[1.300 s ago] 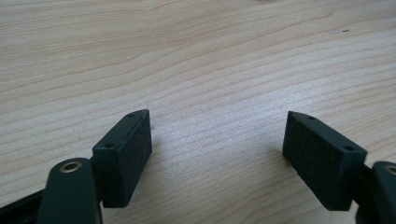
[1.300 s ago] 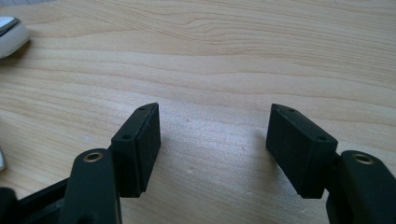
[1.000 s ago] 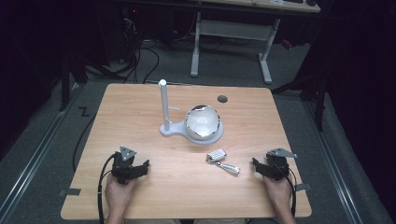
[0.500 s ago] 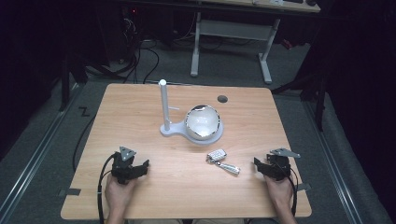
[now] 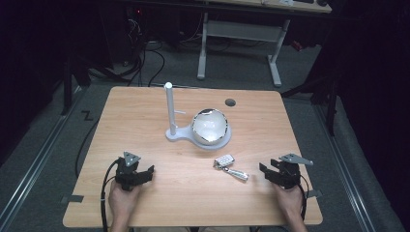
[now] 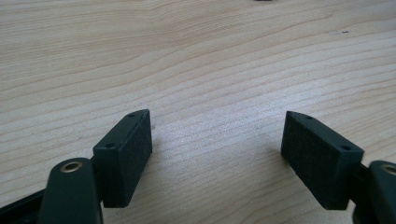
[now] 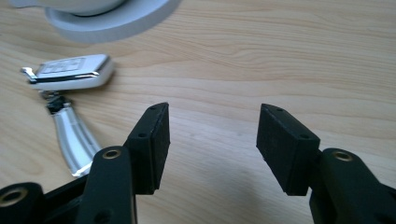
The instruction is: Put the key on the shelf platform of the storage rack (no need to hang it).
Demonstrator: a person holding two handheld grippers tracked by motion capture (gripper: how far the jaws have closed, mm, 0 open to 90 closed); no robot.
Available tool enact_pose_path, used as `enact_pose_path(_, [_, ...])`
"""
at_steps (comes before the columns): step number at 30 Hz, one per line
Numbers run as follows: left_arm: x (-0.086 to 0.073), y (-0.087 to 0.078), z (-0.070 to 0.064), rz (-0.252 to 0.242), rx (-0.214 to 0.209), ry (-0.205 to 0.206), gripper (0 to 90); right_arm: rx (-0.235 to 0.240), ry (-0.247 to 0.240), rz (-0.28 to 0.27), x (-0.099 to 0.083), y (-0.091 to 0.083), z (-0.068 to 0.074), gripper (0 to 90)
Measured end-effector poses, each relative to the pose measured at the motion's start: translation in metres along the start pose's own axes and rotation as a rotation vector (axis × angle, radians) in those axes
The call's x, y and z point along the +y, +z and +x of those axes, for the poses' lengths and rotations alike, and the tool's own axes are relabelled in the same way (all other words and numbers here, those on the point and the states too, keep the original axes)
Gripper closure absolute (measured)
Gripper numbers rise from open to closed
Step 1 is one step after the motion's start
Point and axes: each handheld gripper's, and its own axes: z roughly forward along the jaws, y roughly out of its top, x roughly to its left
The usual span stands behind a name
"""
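Beside right gripper (image 7: 212,140), key fob (image 7: 70,71)

The high view looks forward and down from above the person's side, far enough back to take in the whole desk (image 5: 145,121) and the floor around it. The left gripper view sits low and close to the wood, looking along the spread jaws of the left gripper (image 6: 217,149) across bare desk grain. The right gripper view is equally low and near, looking along the parted jaws of the right gripper (image 7: 212,140) toward the desk's middle. It shares with the high view the key fob (image 7: 70,71) (image 5: 224,160), its metal tag (image 7: 72,140) (image 5: 238,174) and the white stand base (image 7: 112,21) (image 5: 181,135).
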Motion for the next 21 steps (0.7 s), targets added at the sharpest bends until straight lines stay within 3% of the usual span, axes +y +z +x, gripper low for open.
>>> enact_pose_path(2, [0.0,0.0,0.0,0.0,0.0,-0.001,24.9,0.038,-0.027,0.006,0.003,-0.001,0.009,44.7])
enact_pose_path(10, [0.0,0.0,0.0,0.0,0.001,-0.001,25.1,0.112,-0.091,0.032,0.011,0.0,0.038,45.8])
enact_pose_path(21, [0.0,0.0,0.0,0.0,0.001,0.0,25.1,0.192,-0.147,0.088,0.017,0.022,0.067,49.3])
